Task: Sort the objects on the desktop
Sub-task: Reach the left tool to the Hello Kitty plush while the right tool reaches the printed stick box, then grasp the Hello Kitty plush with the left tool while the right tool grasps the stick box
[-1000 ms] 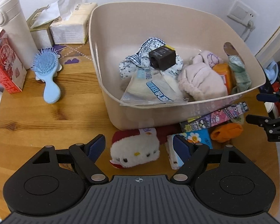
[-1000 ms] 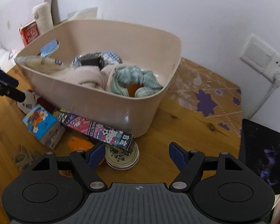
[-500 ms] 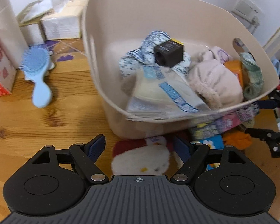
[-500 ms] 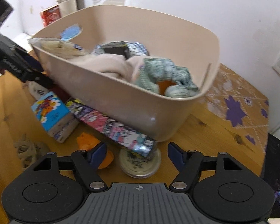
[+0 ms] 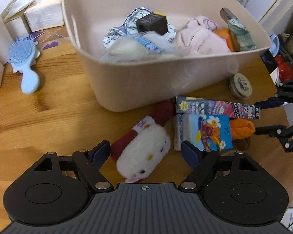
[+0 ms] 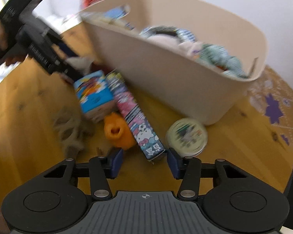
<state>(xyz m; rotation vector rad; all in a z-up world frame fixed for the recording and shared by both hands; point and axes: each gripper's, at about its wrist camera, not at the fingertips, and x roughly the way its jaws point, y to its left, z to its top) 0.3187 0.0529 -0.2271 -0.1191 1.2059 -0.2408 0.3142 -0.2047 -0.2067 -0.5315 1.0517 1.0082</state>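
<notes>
Fingers spread wide on the left gripper (image 5: 145,152), bracketing the white plush toy (image 5: 144,157) that lies on the counter (image 5: 39,128) in front of the beige bin (image 5: 166,81); neither pad presses on the fur yet. Over on the other side, the right gripper (image 6: 144,162) has just been narrowing, and the near end of the long cartoon-printed box (image 6: 137,120) sits between its fingers, with a gap showing on both sides, so no clamp there either. Both hands look to be in the approach-and-grasp step of the sorting job. Loose items crowd the strip in front of the bin: a blue tissue pack (image 5: 204,134) just beside the plush toy, an orange cloth (image 5: 242,128) touching the long box, a round tin (image 6: 186,135) by the bin's corner. The bin already holds cloths, a dark cube and packets, so plenty is sorted and a handful remains. Next, in all likelihood, the left fingers need to close on the soft toy low enough to catch its body, not just fur, while the right fingers need to finish closing square on the box's end without nudging the tin. Then comes a lift over the bin's rim.
</notes>
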